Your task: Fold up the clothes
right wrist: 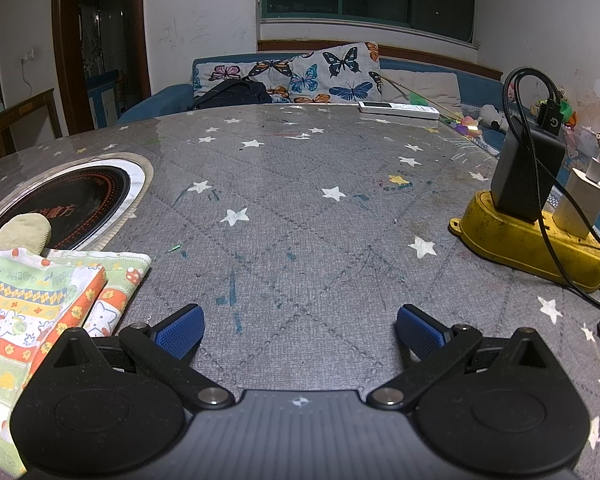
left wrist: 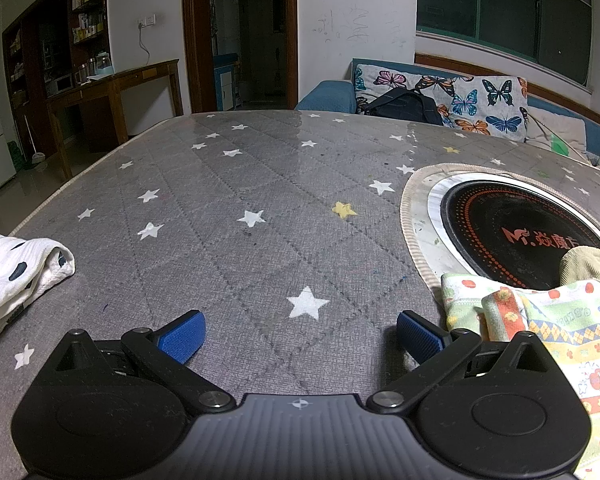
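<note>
While both tools gape, the patterned cloth lies folded.

Left gripper fingers spread wide, empty; right gripper likewise.

Patterned cloth, pale green and white with orange bands and small cartoon prints, lies folded on the star-print table; one edge overlaps the stove ring. White cloth with dark spots, loosely bundled, at the table's left edge, well apart.
</note>
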A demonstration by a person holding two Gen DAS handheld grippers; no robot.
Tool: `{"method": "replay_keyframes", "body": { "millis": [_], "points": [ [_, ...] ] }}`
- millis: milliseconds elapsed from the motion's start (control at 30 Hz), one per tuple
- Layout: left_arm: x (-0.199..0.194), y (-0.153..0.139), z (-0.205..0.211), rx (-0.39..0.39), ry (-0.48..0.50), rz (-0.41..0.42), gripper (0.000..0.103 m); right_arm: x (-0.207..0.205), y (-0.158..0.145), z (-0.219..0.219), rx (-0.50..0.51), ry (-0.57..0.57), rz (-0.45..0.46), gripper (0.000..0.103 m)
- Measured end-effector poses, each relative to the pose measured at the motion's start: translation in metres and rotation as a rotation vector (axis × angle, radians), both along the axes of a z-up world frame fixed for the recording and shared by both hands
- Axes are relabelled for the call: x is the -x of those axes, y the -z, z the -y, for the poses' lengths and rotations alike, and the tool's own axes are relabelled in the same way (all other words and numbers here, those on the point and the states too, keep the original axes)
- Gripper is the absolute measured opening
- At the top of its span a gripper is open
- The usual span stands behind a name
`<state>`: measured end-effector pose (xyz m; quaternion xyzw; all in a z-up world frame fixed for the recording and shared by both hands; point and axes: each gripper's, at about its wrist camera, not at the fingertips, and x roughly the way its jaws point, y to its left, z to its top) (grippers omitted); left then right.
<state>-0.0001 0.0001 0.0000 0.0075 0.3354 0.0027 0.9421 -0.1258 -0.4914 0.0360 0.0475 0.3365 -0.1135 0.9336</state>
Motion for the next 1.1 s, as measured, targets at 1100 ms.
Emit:
{"method": "replay_keyframes", "body": {
  "millis": [1100],
  "points": [
    [0.038, -0.022, 0.027, 0.003, 0.05, -0.011, 0.103, 0.016, -0.021, -0.018, -0.074, -0.075, 0.054, 0.094]
  ]
}}
